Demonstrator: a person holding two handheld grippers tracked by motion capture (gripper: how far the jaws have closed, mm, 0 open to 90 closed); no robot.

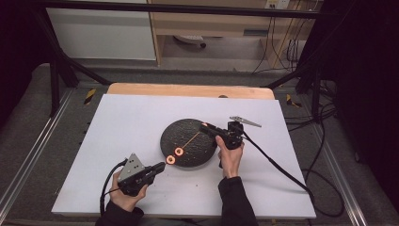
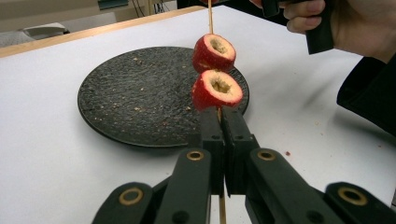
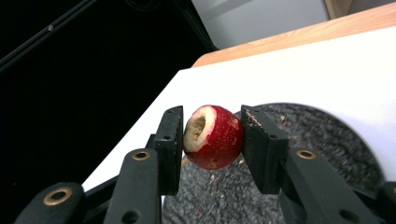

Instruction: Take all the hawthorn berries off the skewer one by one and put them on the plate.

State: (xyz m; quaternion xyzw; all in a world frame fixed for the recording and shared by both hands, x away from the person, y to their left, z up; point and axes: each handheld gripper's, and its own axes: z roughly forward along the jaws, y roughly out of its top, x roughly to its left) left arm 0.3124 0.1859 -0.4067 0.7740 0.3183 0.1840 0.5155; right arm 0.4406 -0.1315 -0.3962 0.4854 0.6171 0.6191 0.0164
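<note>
- High view: white table evenly bright under overhead light; surroundings at 9 and 3 o'clock fall to black; overall soft, low detail.
- Left gripper view: plate sharp; jaws at 6 o'clock blurred; faint shadow beneath plate rim.
- Right gripper view: fruit sharp; 10 o'clock quarter black; tabletop at 2 o'clock near glare.

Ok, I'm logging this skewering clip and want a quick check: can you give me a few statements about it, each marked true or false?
1. The left gripper is shut on the skewer. True.
2. Three fruits are threaded on the skewer. False: two hollowed red fruits are.
3. The right gripper holds a red fruit. True.
4. The plate is white. False: it is dark and round, on a white table.
</note>
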